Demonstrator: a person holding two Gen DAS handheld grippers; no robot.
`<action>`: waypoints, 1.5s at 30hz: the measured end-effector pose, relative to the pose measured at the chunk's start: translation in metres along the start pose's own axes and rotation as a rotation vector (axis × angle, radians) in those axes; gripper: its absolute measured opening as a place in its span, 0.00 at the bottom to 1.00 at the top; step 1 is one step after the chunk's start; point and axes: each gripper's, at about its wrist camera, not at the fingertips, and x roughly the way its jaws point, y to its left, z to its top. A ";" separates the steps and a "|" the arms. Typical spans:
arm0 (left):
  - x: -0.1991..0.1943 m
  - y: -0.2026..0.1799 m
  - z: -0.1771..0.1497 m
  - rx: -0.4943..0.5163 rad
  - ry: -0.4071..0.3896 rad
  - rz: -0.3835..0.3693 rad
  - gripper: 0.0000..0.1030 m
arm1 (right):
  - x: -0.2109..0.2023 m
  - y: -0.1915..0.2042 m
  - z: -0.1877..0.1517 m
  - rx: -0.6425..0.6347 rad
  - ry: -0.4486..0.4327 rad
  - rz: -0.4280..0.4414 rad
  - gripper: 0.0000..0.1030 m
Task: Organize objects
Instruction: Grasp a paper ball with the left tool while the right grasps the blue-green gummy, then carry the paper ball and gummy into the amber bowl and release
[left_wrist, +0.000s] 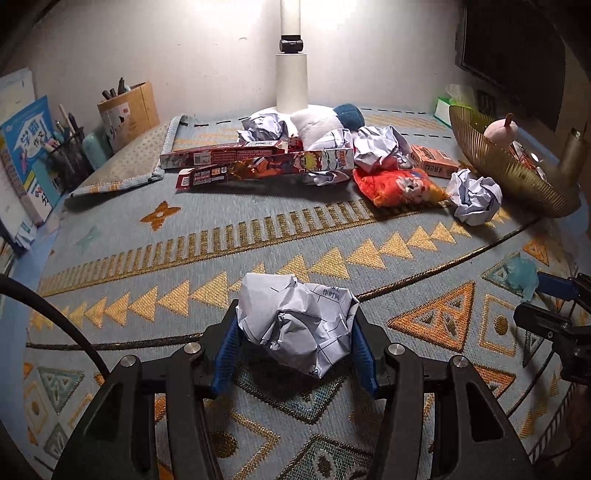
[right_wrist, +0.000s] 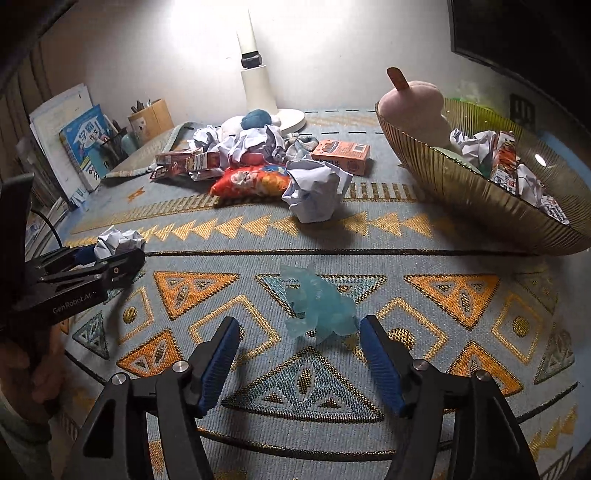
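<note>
My left gripper clenched a crumpled paper ball; my right gripper gaped around a translucent blue figurine, ribbed bowl upper right.

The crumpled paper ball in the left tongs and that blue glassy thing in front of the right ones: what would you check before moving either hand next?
1. Left tongs gripping the crumpled paper ball: ok, a blue pad presses on each side.
2. Ball lifted off the cloth: cannot tell.
3. Right tongs open wide enough for the blue translucent figure: ok, pads stand apart on both sides.
4. Figure centred between the pads: not ok, it sits near the right pad.
5. Room in the gold bowl: ok, though a pink plush toy and paper already lie in it.
6. Way to the bowl: cannot tell, another paper ball lies on the cloth before it.
</note>
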 end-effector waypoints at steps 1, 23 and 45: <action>0.000 0.000 -0.001 0.003 0.000 -0.003 0.49 | 0.001 0.002 0.001 0.001 0.002 -0.004 0.64; -0.033 -0.029 0.013 -0.032 -0.097 -0.151 0.49 | -0.065 -0.024 0.010 0.000 -0.150 -0.015 0.37; -0.026 -0.218 0.187 0.196 -0.308 -0.438 0.85 | -0.110 -0.207 0.121 0.375 -0.293 -0.200 0.60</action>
